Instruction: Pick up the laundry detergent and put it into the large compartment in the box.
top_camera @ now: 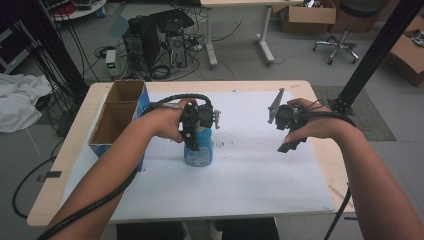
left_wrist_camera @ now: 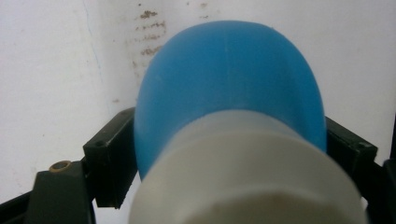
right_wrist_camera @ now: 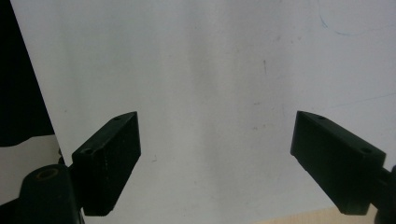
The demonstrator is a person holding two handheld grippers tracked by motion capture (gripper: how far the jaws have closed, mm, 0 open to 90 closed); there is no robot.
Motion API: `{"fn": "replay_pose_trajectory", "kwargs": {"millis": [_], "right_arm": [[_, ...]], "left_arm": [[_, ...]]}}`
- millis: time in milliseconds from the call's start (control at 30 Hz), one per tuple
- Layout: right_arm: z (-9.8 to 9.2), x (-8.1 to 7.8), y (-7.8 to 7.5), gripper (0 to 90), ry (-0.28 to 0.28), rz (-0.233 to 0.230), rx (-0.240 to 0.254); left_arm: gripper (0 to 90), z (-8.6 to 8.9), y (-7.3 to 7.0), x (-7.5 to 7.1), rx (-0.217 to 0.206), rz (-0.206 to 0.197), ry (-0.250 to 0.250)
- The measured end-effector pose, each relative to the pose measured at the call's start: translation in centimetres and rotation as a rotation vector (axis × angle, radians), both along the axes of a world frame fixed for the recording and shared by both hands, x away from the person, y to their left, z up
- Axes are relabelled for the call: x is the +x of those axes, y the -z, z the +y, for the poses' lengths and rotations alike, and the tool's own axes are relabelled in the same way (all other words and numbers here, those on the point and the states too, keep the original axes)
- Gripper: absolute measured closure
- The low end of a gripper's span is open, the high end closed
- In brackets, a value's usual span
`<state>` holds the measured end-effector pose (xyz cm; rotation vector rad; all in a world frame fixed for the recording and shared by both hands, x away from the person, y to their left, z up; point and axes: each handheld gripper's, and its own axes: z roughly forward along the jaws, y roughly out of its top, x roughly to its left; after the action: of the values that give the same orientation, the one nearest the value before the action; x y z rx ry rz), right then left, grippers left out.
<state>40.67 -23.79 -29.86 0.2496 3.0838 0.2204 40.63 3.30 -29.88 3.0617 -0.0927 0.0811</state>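
Two jaws of the left gripper (left_wrist_camera: 229,149) clamp the blue bottle (left_wrist_camera: 229,88); beside that bottle, the right gripper (right_wrist_camera: 215,154) gapes wide, empty.

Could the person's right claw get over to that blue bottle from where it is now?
Probably yes. The right claw is open and empty, and only bare white sheet lies between it and the blue bottle. The left claw already grips the bottle though.
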Motion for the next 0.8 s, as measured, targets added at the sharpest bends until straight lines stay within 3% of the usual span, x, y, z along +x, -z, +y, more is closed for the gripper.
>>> {"fn": "replay_pose_trajectory", "kwargs": {"millis": [800], "right_arm": [[0.01, 0.15, 0.3, 16.2, -0.005, -0.002, 0.001]], "left_arm": [[31.0, -0.38, -0.08, 0.01, 0.008, 0.008, 0.003]]}}
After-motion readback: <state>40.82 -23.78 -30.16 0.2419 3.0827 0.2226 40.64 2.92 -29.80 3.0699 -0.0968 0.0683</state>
